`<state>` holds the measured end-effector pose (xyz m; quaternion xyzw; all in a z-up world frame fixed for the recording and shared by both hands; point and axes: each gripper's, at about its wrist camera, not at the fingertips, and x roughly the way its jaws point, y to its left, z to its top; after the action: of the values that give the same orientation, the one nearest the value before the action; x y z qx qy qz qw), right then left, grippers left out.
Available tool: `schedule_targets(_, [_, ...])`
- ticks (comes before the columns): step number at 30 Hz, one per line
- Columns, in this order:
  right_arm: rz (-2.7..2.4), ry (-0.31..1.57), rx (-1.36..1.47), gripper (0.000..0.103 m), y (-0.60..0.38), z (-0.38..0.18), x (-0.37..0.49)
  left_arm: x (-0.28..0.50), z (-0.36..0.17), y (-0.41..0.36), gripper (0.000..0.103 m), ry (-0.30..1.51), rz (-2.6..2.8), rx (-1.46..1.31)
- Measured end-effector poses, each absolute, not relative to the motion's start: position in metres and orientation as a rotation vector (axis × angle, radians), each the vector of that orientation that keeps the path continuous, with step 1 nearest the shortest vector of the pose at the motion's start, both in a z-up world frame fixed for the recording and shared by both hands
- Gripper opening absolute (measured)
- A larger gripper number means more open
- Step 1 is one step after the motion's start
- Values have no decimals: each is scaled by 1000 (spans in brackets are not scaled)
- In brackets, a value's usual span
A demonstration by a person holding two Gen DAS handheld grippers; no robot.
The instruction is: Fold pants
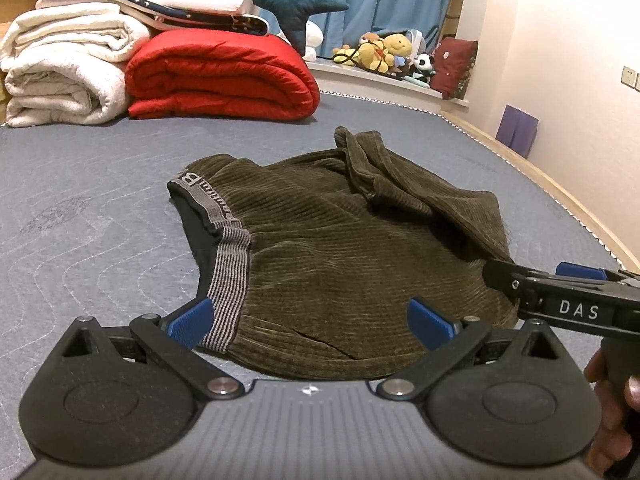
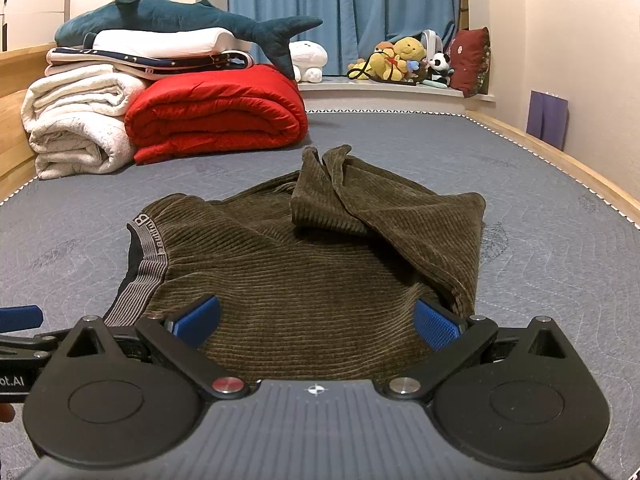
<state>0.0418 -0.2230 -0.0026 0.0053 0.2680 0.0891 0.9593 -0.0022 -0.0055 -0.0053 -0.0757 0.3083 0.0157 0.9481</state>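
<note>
**Pants half folded on the bed, both tools poised at the near edge**

The bed (image 2: 540, 208) gives a broad, flat, bare stretch of mattress, which is likely why the work is done in its middle, well apart from the stack of folded blankets (image 2: 160, 112) and the plush shark (image 2: 180, 20) at the far end.

The pants (image 2: 320, 264) lie near the front of the mattress, brown corduroy, with the striped waistband (image 1: 228, 264) at the left and the legs already thrown back over the seat in a loose bunch on the right. That bunch looks uneven, so the fold probably needs tidying.

The left hand-held gripper (image 1: 310, 320) hangs just over the near hem by the waistband, its blue pads spread wide and holding nothing. The right hand-held gripper (image 2: 318, 320) sits over the near right part of the cloth, equally wide and empty, apparently placed to take the opposite corner.
</note>
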Motion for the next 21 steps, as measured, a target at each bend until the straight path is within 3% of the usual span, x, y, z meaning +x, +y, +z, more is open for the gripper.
schedule_targets(21, [183,546,6,102,-220,-6,42,1,-9,-3,103,676,20,-152])
